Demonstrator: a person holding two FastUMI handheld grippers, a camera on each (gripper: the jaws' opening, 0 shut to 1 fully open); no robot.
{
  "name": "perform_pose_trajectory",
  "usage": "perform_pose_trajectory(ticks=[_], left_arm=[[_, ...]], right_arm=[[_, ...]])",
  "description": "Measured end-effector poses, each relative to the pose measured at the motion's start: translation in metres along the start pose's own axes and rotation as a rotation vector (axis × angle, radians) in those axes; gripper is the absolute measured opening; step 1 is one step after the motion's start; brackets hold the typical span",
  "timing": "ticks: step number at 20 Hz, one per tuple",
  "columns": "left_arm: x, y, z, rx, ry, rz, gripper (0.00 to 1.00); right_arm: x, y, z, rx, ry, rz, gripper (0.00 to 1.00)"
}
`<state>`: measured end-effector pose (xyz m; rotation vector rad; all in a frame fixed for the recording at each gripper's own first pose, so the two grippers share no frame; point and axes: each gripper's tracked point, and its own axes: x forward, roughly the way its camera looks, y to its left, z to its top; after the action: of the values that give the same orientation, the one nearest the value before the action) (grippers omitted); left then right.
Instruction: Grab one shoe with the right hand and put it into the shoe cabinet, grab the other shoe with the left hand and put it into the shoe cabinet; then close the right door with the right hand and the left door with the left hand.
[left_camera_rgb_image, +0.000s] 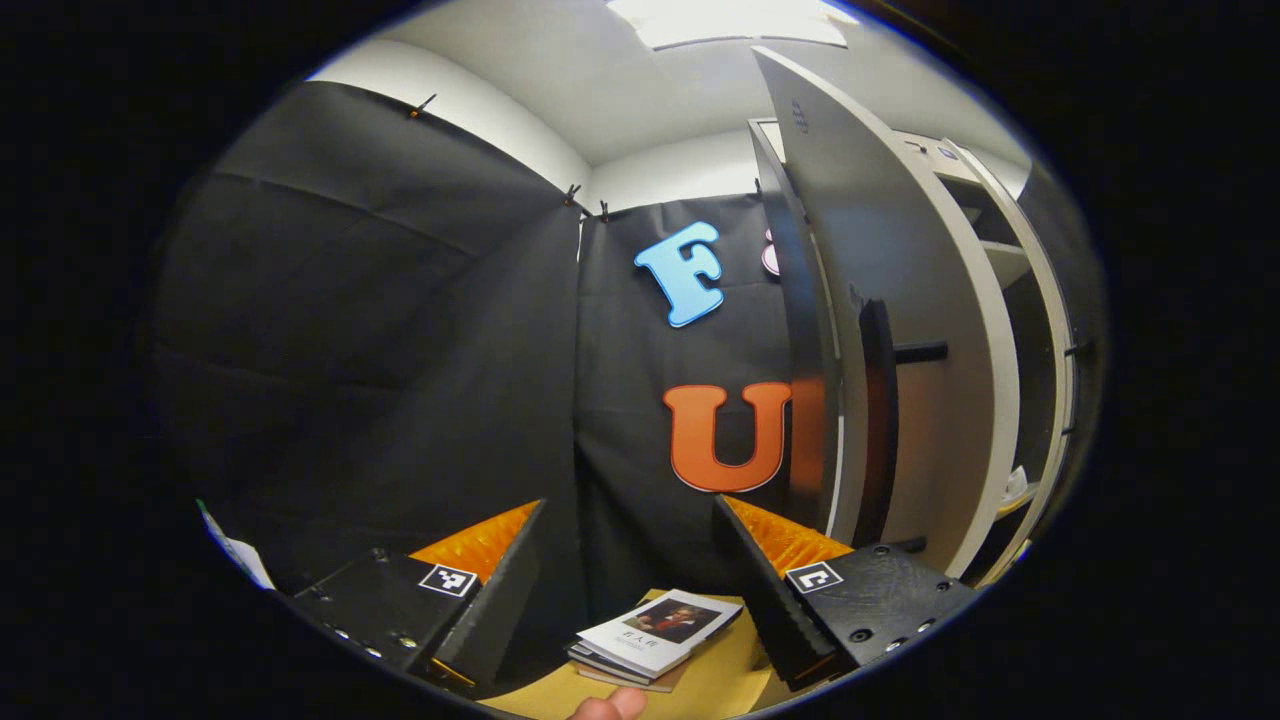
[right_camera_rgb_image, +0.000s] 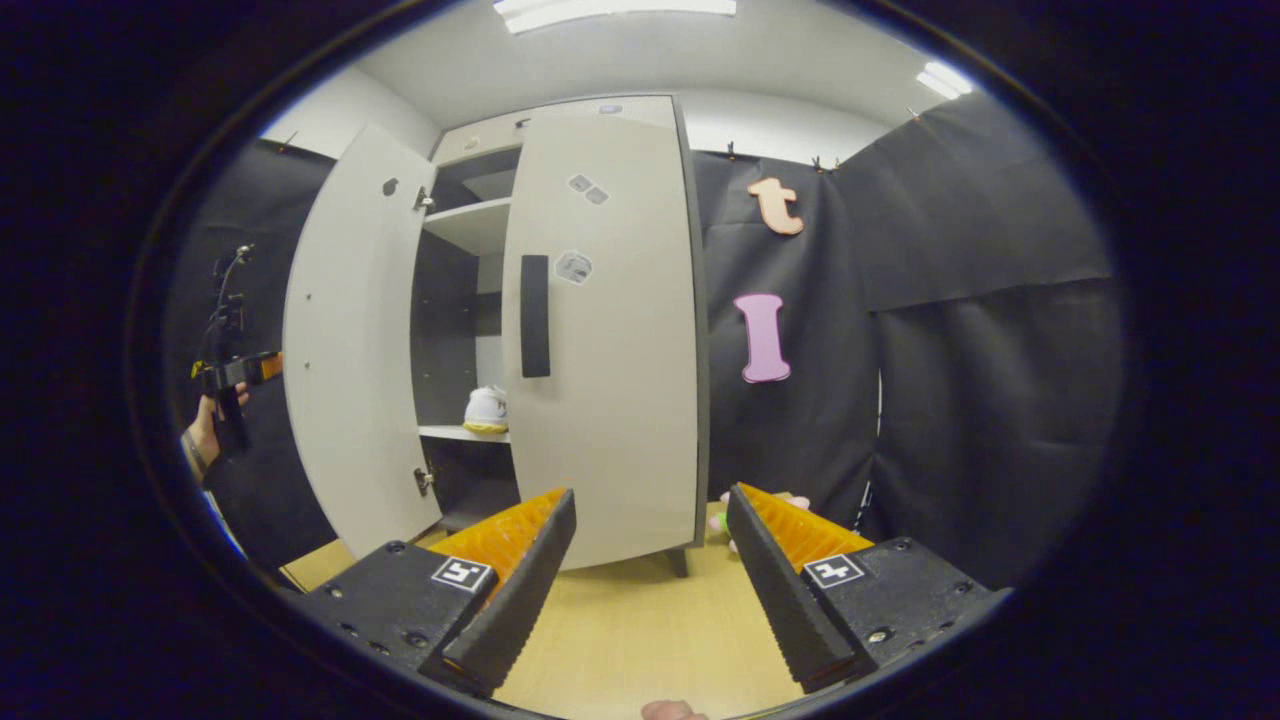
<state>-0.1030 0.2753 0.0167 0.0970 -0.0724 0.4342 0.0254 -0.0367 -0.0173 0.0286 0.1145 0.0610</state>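
The shoe cabinet (right_camera_rgb_image: 600, 330) is standing on the wooden floor (right_camera_rgb_image: 640, 630), its right door (right_camera_rgb_image: 610, 400) nearly closed and its left door (right_camera_rgb_image: 345, 340) swinging wide open. A white shoe (right_camera_rgb_image: 487, 409) is sitting on a shelf inside. The right gripper (right_camera_rgb_image: 650, 570) and left gripper (left_camera_rgb_image: 630, 580) are both gaping wide, holding nothing, with books (left_camera_rgb_image: 655, 635) lying below the left.

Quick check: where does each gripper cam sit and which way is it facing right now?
Left gripper view: rides the left tool, open, beside the cabinet; looks along the open left door toward the booth wall, books below; a fingertip shows.
Right gripper view: rides the right tool, open, facing the cabinet front; right door nearly shut, a shoe on the shelf; the hand holding the other tool is at far left.
Shared: left door, shoe, table.
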Motion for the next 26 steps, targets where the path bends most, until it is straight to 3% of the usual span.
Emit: perform_pose_trajectory(ticks=[2, 3, 4, 7, 8, 10, 11, 12, 13, 15, 20, 21, 22, 23, 24, 26], left_arm=[[-0.001, -0.013, 0.005, -0.007, -0.019, -0.021, 0.96], [-0.003, -0.015, 0.005, 0.005, -0.016, -0.016, 0.95], [-0.003, -0.014, 0.005, 0.005, -0.013, -0.022, 0.92], [-0.005, -0.024, -0.002, -0.06, 0.037, -0.04, 0.92], [-0.006, -0.024, -0.002, -0.084, 0.046, -0.038, 0.93], [-0.009, -0.029, -0.005, -0.118, 0.058, -0.035, 0.93], [-0.011, -0.034, -0.005, -0.126, 0.062, -0.042, 0.93], [-0.012, -0.04, -0.004, -0.125, 0.064, -0.052, 0.93], [-0.015, -0.047, -0.002, -0.121, 0.063, -0.068, 0.93], [-0.021, -0.066, -0.001, -0.108, 0.061, -0.103, 0.93], [-0.031, -0.093, 0.01, -0.046, 0.015, -0.087, 0.93], [-0.031, -0.099, 0.009, -0.048, 0.017, -0.091, 0.93], [-0.031, -0.103, 0.009, -0.054, 0.02, -0.095, 0.93], [-0.032, -0.109, 0.01, -0.058, 0.02, -0.099, 0.93], [-0.033, -0.117, 0.01, -0.059, 0.014, -0.101, 0.93], [-0.034, -0.137, 0.012, -0.05, -0.004, -0.115, 0.93]], right_arm=[[-0.001, -0.006, -0.002, 0.006, 0.007, -0.017, 0.94], [0.0, -0.007, -0.004, 0.008, 0.01, -0.023, 0.98], [0.001, -0.01, -0.004, 0.01, 0.011, -0.029, 0.94], [0.003, -0.013, -0.007, 0.023, 0.012, -0.036, 0.94], [0.004, -0.013, -0.007, 0.028, 0.011, -0.035, 0.98], [0.003, -0.014, -0.007, 0.026, 0.012, -0.037, 0.94], [0.003, -0.017, -0.007, 0.023, 0.013, -0.04, 0.98], [0.003, -0.02, -0.006, 0.021, 0.012, -0.044, 0.94], [0.004, -0.022, -0.007, 0.023, 0.013, -0.047, 0.98], [0.002, -0.025, -0.008, 0.03, 0.014, -0.052, 0.94], [0.0, -0.038, -0.009, 0.028, 0.018, -0.071, 0.98], [0.0, -0.041, -0.009, 0.031, 0.016, -0.077, 0.94], [0.001, -0.044, -0.009, 0.034, 0.016, -0.081, 0.98], [0.002, -0.045, -0.01, 0.04, 0.016, -0.085, 0.94], [0.002, -0.047, -0.01, 0.045, 0.017, -0.088, 0.98], [0.001, -0.051, -0.011, 0.046, 0.017, -0.098, 0.98]])
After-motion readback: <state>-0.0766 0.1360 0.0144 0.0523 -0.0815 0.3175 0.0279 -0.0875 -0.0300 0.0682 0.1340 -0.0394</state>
